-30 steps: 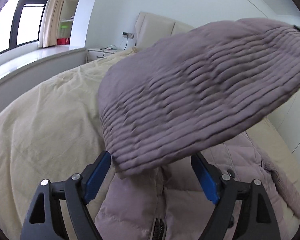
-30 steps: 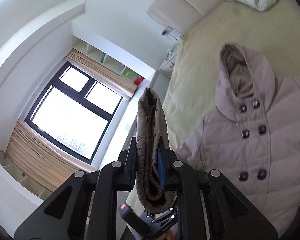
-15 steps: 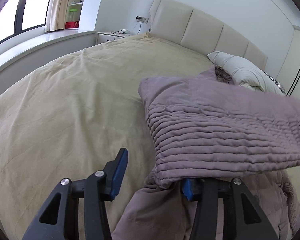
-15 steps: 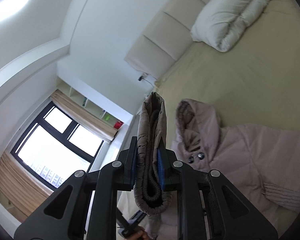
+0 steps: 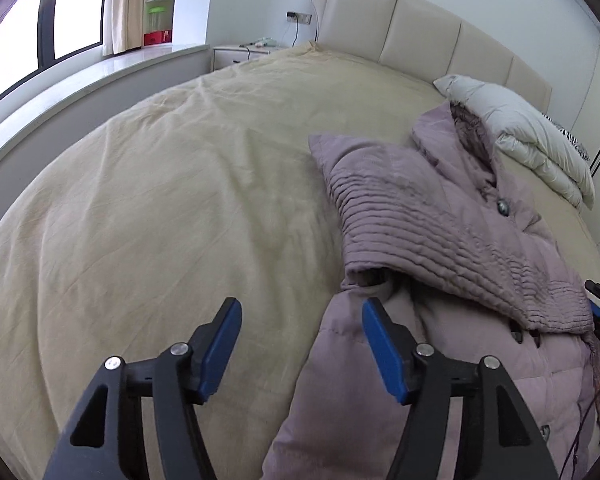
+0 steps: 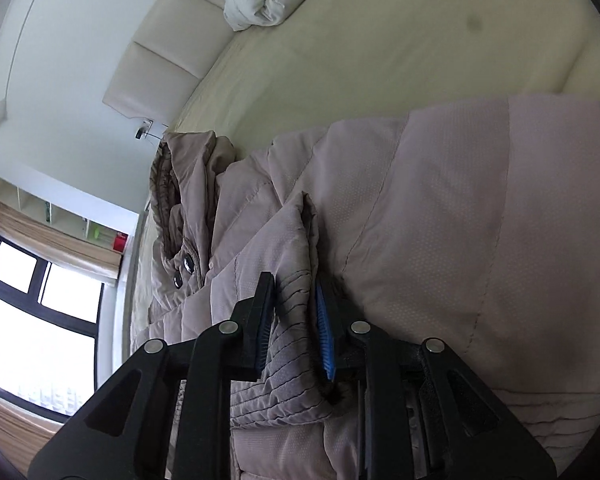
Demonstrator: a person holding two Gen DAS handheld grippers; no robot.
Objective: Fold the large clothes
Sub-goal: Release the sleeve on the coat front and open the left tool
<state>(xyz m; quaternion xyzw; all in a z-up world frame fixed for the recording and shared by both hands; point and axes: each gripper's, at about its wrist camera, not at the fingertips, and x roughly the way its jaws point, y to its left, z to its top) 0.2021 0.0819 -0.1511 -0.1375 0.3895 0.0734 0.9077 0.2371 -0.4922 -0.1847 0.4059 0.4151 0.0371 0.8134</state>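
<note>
- Left wrist view: a quilted mauve coat (image 5: 452,240) is lying on a wrinkled beige bedspread (image 5: 180,200), its ribbed sleeve (image 5: 432,232) folded across the buttoned front. The left gripper (image 5: 300,344) is being opened wide, with nothing between its blue pads. A white pillow (image 5: 520,136) is lying beyond.
- Right wrist view: the right gripper (image 6: 292,320) is being opened, the ribbed cuff (image 6: 292,344) still between its jaws, over the coat's smooth panels.

sleeve (image 5: 440,232), earlier held aloft across the left view, now laid flat over the coat (image 5: 380,380) front on the bed (image 5: 160,220). left gripper (image 5: 300,344), earlier around the sleeve edge, now clear of it, jaws opening. right gripper (image 6: 292,320) brought down onto the coat, cuff (image 6: 288,344) between the opening jaws.
</note>
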